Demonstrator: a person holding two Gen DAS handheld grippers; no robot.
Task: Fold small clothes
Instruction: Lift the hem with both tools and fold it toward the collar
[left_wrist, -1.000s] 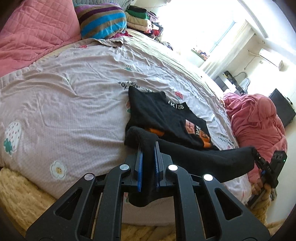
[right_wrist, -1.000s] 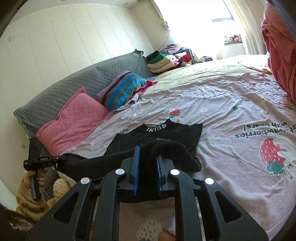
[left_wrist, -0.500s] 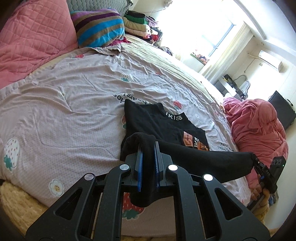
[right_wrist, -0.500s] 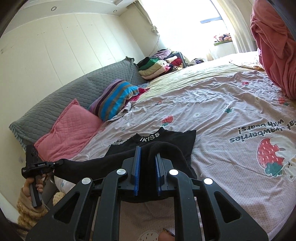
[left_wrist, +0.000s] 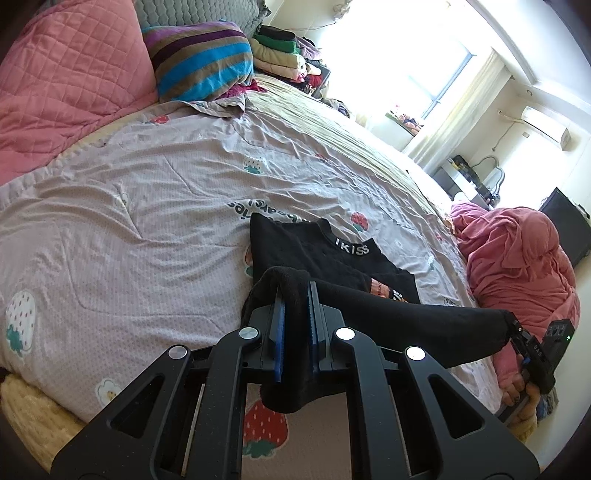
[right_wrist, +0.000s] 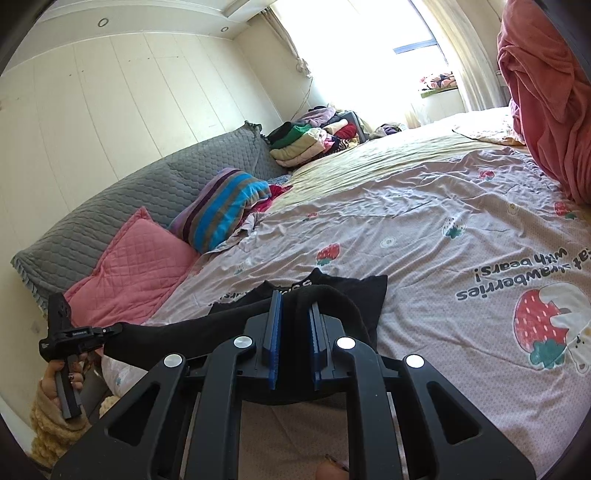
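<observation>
A black top with a white-lettered collar (left_wrist: 351, 251) lies flat on the bedsheet (left_wrist: 129, 221). Its lower edge is lifted and stretched in a taut band (left_wrist: 406, 321) between my two grippers, doubled back over the body of the top. My left gripper (left_wrist: 295, 290) is shut on one end of that edge, and black cloth hangs down between its blue pads. My right gripper (right_wrist: 294, 301) is shut on the other end. Each gripper shows in the other's view: the right one (left_wrist: 511, 325) at the far right, the left one (right_wrist: 116, 326) at the far left.
A pink quilted pillow (left_wrist: 66, 81) and a striped pillow (left_wrist: 199, 59) lean at the head of the bed against a grey quilted cover (right_wrist: 147, 192). Folded clothes (left_wrist: 277, 51) are stacked beyond them. A pink blanket heap (left_wrist: 517, 258) sits at the bed's right side.
Both grippers have carried the lifted edge forward over the top toward its collar. The band now hides more of the orange print and part of the collar lettering.
</observation>
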